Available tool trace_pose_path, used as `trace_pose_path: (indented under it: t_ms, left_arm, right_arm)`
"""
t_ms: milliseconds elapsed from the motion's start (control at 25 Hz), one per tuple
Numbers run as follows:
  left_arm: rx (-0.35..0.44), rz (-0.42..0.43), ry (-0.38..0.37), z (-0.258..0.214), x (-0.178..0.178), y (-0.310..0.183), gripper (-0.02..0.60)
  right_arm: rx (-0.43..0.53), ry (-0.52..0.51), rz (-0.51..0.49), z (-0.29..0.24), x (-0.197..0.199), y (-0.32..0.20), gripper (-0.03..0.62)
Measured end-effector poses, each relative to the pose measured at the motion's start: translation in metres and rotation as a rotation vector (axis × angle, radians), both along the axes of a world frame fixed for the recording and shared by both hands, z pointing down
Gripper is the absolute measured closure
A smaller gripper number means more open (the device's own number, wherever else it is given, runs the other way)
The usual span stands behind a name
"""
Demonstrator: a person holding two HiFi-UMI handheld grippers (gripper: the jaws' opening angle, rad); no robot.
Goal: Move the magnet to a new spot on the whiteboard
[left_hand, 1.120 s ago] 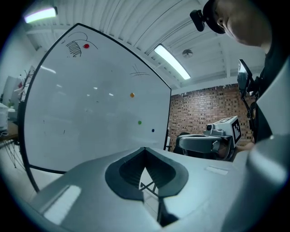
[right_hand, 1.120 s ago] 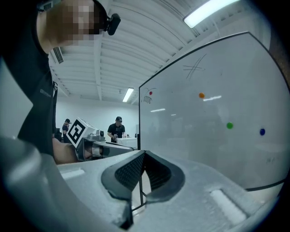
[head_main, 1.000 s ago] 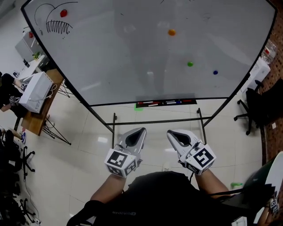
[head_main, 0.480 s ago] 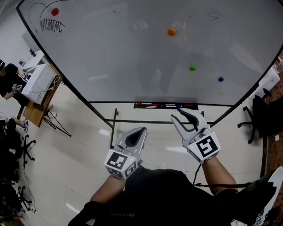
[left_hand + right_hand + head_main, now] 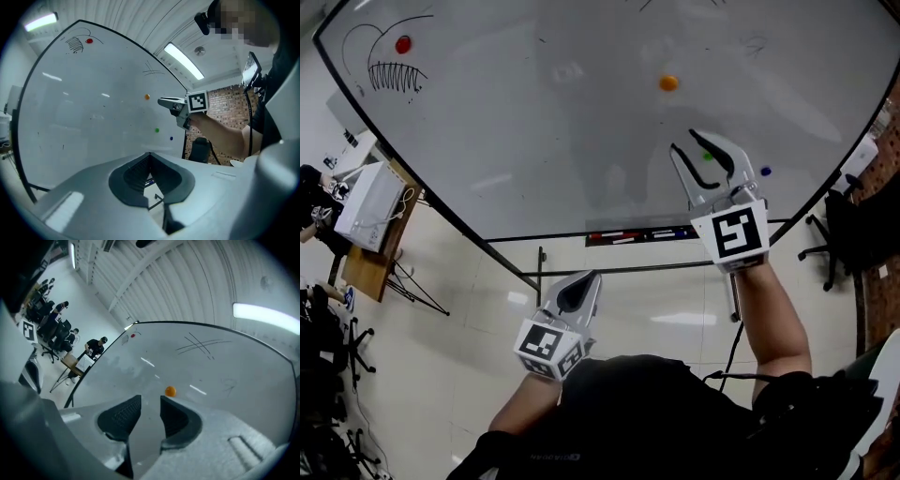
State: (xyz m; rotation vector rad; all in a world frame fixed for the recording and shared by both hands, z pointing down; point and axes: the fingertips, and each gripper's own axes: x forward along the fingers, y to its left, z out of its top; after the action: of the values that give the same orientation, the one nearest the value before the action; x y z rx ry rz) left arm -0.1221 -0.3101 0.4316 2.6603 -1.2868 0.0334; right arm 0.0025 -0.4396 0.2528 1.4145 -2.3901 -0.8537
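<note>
The whiteboard [image 5: 534, 122] carries an orange magnet [image 5: 669, 83], a green magnet [image 5: 708, 157], a blue magnet [image 5: 766, 172] and a red magnet [image 5: 403, 44]. My right gripper [image 5: 688, 143] is raised in front of the board, below the orange magnet. Its jaws are opening and hold nothing. The green magnet shows just past its fingers. In the right gripper view, the orange magnet [image 5: 170, 391] sits just above the gripper [image 5: 150, 401], up and to the right of the gap. My left gripper [image 5: 589, 277] hangs low and away from the board, shut and empty [image 5: 149, 154].
A pen tray [image 5: 642, 234] with markers runs along the board's bottom edge, above the stand's crossbar. A desk with a white box [image 5: 366, 202] stands at the left, and an office chair [image 5: 853, 234] at the right. People sit at desks [image 5: 96, 347] far left.
My right gripper has risen from beside the left one up to the board, and its jaws have parted. The left gripper has stayed low and shut.
</note>
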Motion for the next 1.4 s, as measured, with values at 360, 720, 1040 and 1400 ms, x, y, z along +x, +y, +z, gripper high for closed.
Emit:
trace_pose_path:
  t_ms: [360, 720, 1040, 1400]
  left_arm:
    - [-0.006, 0.044, 0.010, 0.005, -0.031, -0.012, 0.565]
    - [0.001, 0.060, 0.034, 0.006, -0.046, -0.017, 0.565]
    - [0.003, 0.047, 0.052, 0.006, -0.057, -0.015, 0.565]
    - [0.000, 0.027, 0.055, 0.007, -0.066, -0.009, 0.565]
  right_arm:
    - [0.096, 0.065, 0.127, -0.051, -0.012, -0.061, 0.439]
    - [0.047, 0.142, 0.234, -0.046, -0.018, -0.088, 0.439]
    - [0.046, 0.135, 0.274, -0.044, -0.016, -0.100, 0.468]
    - [0.055, 0.100, 0.280, -0.045, -0.015, -0.099, 0.484]
